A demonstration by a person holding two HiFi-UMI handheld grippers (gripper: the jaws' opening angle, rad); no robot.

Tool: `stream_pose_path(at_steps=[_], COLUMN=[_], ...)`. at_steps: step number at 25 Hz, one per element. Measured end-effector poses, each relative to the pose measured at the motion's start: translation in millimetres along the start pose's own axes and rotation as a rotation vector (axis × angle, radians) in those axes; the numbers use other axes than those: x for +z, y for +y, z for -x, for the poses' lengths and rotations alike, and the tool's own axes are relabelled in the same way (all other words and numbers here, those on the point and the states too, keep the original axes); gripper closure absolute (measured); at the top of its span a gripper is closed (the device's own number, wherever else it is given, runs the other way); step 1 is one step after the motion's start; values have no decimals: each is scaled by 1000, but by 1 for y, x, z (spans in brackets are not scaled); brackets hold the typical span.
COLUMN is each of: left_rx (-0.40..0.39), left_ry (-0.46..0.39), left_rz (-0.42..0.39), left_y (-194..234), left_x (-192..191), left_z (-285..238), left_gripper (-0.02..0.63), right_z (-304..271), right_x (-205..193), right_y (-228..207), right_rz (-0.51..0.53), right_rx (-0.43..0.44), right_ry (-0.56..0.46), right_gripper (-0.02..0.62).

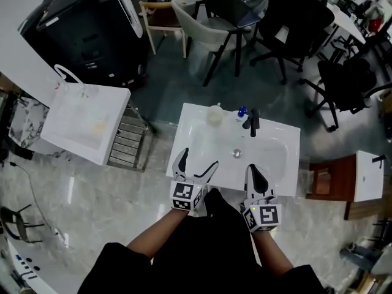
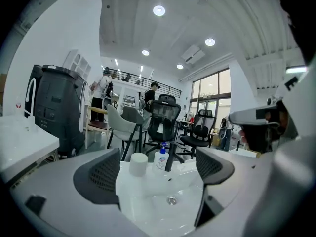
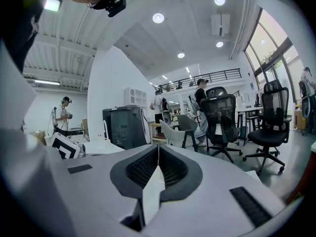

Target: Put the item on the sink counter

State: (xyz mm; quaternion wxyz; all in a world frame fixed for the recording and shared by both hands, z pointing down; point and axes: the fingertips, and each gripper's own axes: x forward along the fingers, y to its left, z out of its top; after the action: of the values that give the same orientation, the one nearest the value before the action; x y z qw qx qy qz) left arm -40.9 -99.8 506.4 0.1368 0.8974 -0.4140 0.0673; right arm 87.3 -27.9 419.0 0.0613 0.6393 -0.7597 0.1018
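Observation:
A white sink counter (image 1: 275, 141) stands just in front of me. At its back edge are a white cylinder-shaped cup (image 1: 214, 114), a blue-capped soap bottle (image 1: 241, 113) and a black faucet (image 1: 253, 121). My left gripper (image 1: 198, 160) hangs open over the basin's near left rim with nothing between its fingers. In the left gripper view the cup (image 2: 138, 163), bottle (image 2: 161, 157) and drain (image 2: 171, 200) show between the spread jaws of that gripper (image 2: 159, 174). My right gripper (image 1: 252, 170) is shut and empty at the near edge. In its own view the right gripper (image 3: 158, 164) points out over the room.
A second white counter (image 1: 86, 122) stands to the left, with a black bin-like machine (image 1: 92, 29) behind it. Grey chairs (image 1: 208, 23) and black office chairs (image 1: 294, 17) fill the far side. A wooden stand (image 1: 334, 179) is at the right. People stand far back.

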Motion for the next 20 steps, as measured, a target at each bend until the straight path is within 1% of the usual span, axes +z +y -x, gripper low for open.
stream_pose_path(at_steps=[2,5,8,11,12,13,15,17,18,19,20], left_rx=[-20,-65,-108,-139,-144,-146,-153,-174,-183,-188,-190], left_ry=[-18,-59,-83,-57,-40,-25,-6,-5,-14,-27,-40], left_rz=[9,25,44,71,72,69,68,85,91,93,94], left_y=[-8,-22,-32,-41,-44,-44,-44,-47,-49,-51,-53], left_x=[10,25,33,23,17,11,1,-2,0,3,8], left_z=[27,69,104,131,138,144,153,163,169,175,181], left_gripper=[137,137,137,141,162,212,354,455,521,564,583], right_z=[12,31,49,69,76,82,93,103,107,110,111], right_x=[-1,-2,-11,-23,-26,-27,-27,-29,-29,-29,-28], right_y=[15,40,63,83,88,92,97,100,102,104,106], right_rz=[8,-6,-2,5,7,7,10,12,16,19,20], right_rx=[6,15,22,14,10,-1,-27,-40,-39,-34,-26], right_ry=[3,-8,-3,8,13,19,31,40,43,46,48], right_gripper=[563,563,563,563,563,563,563,563,563,563,563])
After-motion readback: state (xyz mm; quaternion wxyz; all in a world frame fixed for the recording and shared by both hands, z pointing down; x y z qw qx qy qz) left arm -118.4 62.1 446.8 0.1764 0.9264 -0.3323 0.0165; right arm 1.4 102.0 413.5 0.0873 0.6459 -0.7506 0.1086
